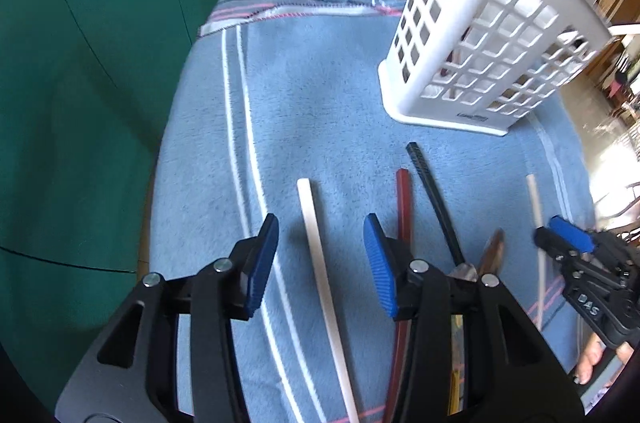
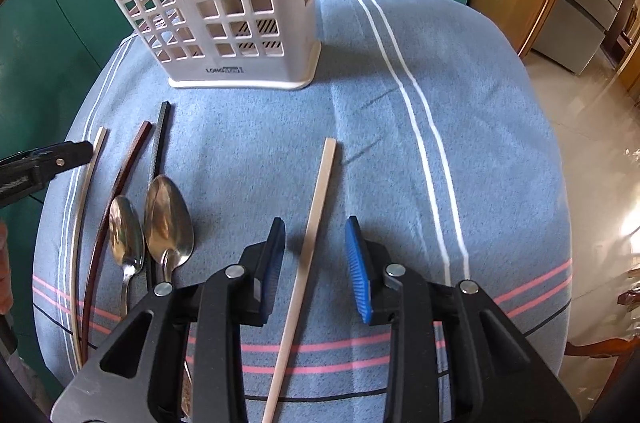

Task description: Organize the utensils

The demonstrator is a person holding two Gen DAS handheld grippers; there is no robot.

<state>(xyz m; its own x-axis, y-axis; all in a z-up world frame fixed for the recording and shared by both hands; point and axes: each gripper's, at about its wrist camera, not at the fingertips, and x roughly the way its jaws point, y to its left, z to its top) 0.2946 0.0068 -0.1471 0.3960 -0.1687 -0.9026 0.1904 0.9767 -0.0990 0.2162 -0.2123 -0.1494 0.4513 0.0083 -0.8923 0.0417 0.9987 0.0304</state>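
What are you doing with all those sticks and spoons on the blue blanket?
A person holds tongs in each hand, sorting utensils into the white basket on the blue cloth. The left tongs are open over one pale chopstick, not squeezing it. The right tongs are opening, with another pale chopstick between them, untouched. Two spoons, a red-brown chopstick and a black chopstick lie waiting on the cloth.
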